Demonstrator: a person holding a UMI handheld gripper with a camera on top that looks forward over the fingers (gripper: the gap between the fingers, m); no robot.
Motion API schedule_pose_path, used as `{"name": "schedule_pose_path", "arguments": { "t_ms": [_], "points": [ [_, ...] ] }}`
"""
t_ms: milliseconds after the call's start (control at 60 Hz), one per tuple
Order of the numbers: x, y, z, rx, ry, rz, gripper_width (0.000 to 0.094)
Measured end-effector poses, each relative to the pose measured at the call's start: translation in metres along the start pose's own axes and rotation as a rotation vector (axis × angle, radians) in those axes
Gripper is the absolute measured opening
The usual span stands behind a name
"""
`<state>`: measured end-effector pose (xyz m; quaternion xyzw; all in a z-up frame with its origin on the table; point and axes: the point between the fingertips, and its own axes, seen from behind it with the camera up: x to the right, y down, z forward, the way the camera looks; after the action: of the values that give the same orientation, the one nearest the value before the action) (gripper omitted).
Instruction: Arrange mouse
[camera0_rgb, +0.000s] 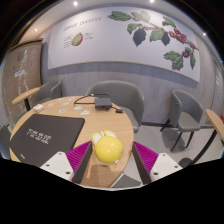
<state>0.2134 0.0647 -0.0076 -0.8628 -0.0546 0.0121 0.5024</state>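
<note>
A small yellow mouse (108, 149) is held between the two fingers of the gripper (108, 156). A pink pad (79, 154) is pressed on it from the 9 o'clock side, and the other pad is pressed on it from the 3 o'clock side. The fingers are closed in narrow around it. The mouse seems to be lifted up over the round wooden table (45, 115), so the carrying step looks to be in hand.

A black mat (47, 134) with white letters is seen at 10 o'clock from the mouse, flat on the table. It is likely the place for the mouse. Next, the mouse should be moved over the mat, brought down gently, and only then let go.

Farther off, at 12 o'clock, a grey chair (116, 96) is seen. A wall picture of leaves (150, 35) is seen beyond it.
</note>
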Motion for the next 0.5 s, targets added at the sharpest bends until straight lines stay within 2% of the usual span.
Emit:
{"name": "schedule_pose_path", "arguments": {
  "t_ms": [67, 133, 183, 283, 333, 417, 500],
  "points": [
    [0.003, -0.005, 0.020, 0.010, -0.027, 0.010, 0.0741],
    [0.001, -0.011, 0.031, 0.035, -0.051, -0.006, 0.0534],
    [0.003, -0.014, 0.035, 0.061, -0.040, 0.001, 0.0515],
    [0.001, -0.017, 0.038, 0.089, -0.029, -0.005, 0.0392],
    [0.006, -0.015, 0.034, 0.076, -0.008, -0.001, 0.0361],
    [0.033, -0.022, 0.009, 0.060, 0.154, 0.003, 0.0349],
    [0.000, -0.067, -0.027, 0.154, 0.094, 0.108, 0.0349]
  ]
}}
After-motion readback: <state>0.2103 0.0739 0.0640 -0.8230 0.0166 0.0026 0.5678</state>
